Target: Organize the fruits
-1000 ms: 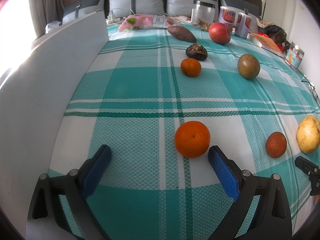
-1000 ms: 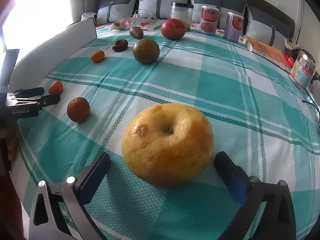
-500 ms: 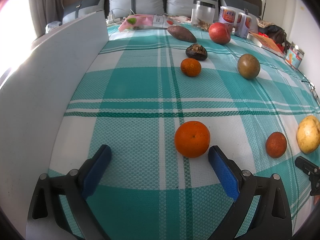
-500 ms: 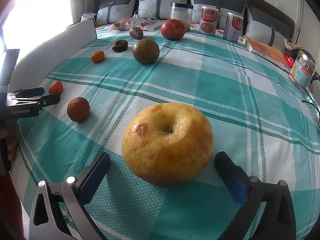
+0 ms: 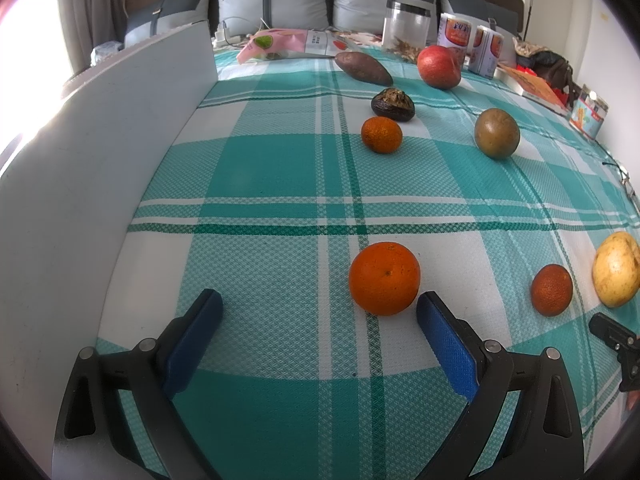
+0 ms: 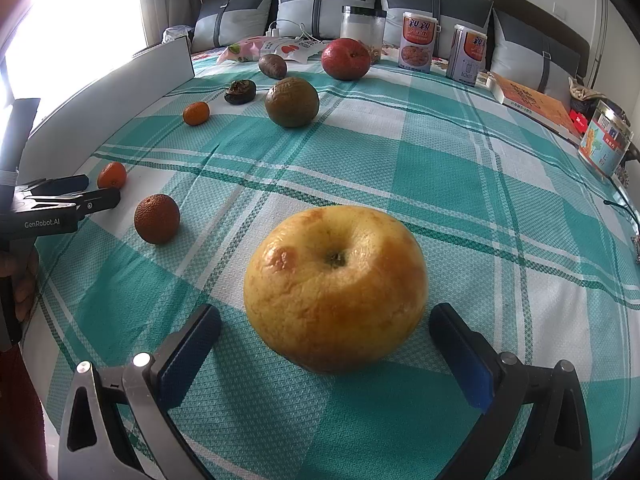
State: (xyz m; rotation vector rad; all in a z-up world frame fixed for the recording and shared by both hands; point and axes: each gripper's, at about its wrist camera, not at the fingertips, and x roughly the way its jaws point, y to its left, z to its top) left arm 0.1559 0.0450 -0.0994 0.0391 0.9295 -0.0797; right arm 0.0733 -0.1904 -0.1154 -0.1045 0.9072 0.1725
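Fruit is spread all over the checked cloth (image 5: 260,168) on my feeds. My left gripper (image 5: 320,308) has its fingers wide apart and holds nothing; the orange (image 5: 384,278) sits on the cloth just ahead of them, close to the right finger, though I can't tell if it touches. My right gripper (image 6: 326,320) is spread wide too, with the big yellow apple (image 6: 335,286) sitting between its fingers, stem dimple up, a gap on both sides. Left of the apple is a darker tangerine (image 6: 157,219), and further back there's a small mandarin (image 6: 196,113), a dark shrivelled fruit (image 6: 240,91), a greenish-brown fruit (image 6: 292,101), a red apple (image 6: 346,59) and a brown tuber (image 6: 272,66). White board (image 5: 100,152) stands along the left edge of the cloth. Cans (image 6: 417,41), a clear jar (image 6: 362,28) and a book (image 6: 532,102) sit near the cushions (image 6: 320,4) at the far end.
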